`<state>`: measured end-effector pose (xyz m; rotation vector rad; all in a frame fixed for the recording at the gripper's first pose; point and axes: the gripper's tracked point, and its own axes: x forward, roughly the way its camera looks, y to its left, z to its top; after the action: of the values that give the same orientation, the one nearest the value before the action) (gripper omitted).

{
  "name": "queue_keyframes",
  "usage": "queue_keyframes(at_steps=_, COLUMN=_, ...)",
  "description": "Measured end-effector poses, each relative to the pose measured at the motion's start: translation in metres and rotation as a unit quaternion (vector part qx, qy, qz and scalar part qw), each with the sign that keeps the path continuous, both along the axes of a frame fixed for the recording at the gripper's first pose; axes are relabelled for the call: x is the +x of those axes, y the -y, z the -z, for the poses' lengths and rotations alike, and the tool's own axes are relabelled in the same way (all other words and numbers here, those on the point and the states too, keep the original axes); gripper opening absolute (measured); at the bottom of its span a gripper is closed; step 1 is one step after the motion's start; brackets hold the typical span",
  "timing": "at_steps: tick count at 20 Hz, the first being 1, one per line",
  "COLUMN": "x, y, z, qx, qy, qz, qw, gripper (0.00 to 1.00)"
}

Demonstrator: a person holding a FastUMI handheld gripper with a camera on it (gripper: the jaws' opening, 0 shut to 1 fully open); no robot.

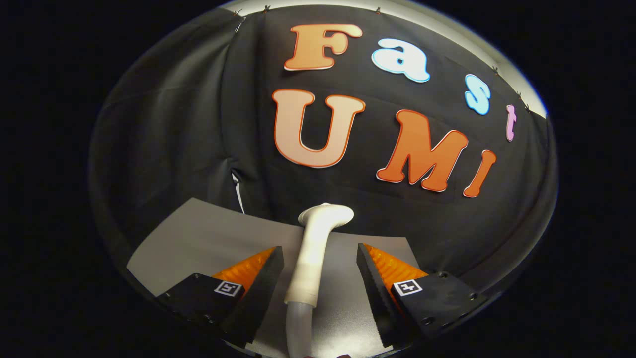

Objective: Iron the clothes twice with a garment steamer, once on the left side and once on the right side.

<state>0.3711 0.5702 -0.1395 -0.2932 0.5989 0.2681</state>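
**Steamer between open fingers, not yet gripped**

Nearest the camera: gripper [320, 278] spread wide, holding nothing. Left finger clear of the steamer [312, 258], a gap showing between pad and handle. Steamer stood between the fingers, a touch closer to the left one, handle running straight ahead along the fingers, hose [298, 330] trailing back toward the camera, head [328, 215] bent over at the far end, just beyond the fingertips. Right finger likewise apart from the handle, with a wider gap. Grey table [198, 238] under it all, dark cloth wall behind.

No clothes seen here, so ironing judged not begun. Next move likely a squeeze across the handle: long axis already lined up with the fingers, so no turning needed. No containers seen.
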Motion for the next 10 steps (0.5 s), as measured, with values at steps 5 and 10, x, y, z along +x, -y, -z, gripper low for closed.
queue_keyframes(at_steps=5, x=0.012, y=-0.006, z=0.039, qx=-0.002, qy=-0.062, qz=-0.001, qw=0.998, gripper=0.87)
queue_keyframes(at_steps=10, x=0.005, y=0.000, z=0.059, qx=0.004, qy=-0.123, qz=-0.001, qw=0.992, gripper=0.70)
